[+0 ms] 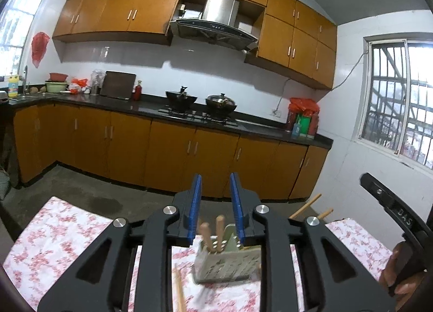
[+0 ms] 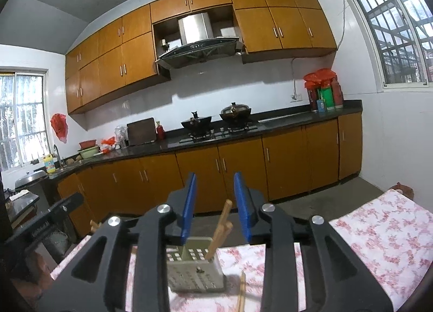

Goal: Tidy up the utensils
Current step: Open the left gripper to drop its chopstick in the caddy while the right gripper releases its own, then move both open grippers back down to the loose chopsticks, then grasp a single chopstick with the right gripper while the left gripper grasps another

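My left fingers [image 1: 215, 203] stand spread with nothing between the blue pads, and my right fingers [image 2: 215, 203] are the same: parted, pinching nothing. Both point almost level over the flowered surface [image 1: 54, 241], toward the kitchen cabinets.

The pale perforated utensil holder [image 1: 227, 263] stands upright on the surface, just below and ahead of both pairs of fingers, roughly midway between my two hands. Wooden handles [image 1: 213, 233] already stick up out of it, leaning slightly.

What is left, I judge, are the loose chopsticks [image 2: 240, 293] lying flat on the surface beside the holder, close under me. From the right-hand view they lie just right of the holder's base, their long axis running roughly away from me, nearly in line with my fingers. In the left-hand view a similar stick [image 1: 180, 293] shows left of the holder; I cannot tell if it is the same one. My right hand looks nearer, but I would have to tip the fingers down and pinch across the stick's width.
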{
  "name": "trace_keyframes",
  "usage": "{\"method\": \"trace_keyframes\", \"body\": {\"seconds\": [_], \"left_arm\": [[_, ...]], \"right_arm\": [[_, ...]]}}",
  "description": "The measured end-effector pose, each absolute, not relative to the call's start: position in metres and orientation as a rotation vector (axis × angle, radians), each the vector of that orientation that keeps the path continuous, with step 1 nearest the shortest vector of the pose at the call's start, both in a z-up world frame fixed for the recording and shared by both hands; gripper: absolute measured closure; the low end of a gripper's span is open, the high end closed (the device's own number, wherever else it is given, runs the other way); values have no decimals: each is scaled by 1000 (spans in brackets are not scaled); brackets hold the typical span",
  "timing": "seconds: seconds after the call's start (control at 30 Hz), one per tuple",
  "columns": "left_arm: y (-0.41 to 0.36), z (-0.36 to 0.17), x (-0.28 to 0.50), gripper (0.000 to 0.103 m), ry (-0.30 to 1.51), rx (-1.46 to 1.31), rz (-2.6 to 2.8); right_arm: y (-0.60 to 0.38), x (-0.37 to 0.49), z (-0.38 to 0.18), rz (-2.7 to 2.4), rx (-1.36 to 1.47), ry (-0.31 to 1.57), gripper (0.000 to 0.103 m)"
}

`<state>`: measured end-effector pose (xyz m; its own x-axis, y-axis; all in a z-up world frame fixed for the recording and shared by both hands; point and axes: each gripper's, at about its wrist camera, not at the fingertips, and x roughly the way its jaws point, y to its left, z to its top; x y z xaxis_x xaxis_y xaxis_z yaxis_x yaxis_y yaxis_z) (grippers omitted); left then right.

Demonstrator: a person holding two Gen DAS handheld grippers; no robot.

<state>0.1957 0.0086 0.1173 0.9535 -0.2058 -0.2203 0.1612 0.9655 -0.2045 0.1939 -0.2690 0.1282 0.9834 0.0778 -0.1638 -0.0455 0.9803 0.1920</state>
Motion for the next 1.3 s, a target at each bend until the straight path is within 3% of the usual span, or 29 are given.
{"method": "trace_keyframes", "body": {"seconds": [0.3, 0.73, 1.3], "left_arm": [[38, 80, 167, 74, 347, -174, -89], [56, -33, 169, 73, 669, -123, -2], [35, -82, 167, 73, 814, -114, -84]], "right_arm": [[-296, 170, 67, 1, 204, 361, 70], [-275, 175, -58, 29, 201, 740, 70], [-244, 185, -101, 107, 132, 889, 85]]}}
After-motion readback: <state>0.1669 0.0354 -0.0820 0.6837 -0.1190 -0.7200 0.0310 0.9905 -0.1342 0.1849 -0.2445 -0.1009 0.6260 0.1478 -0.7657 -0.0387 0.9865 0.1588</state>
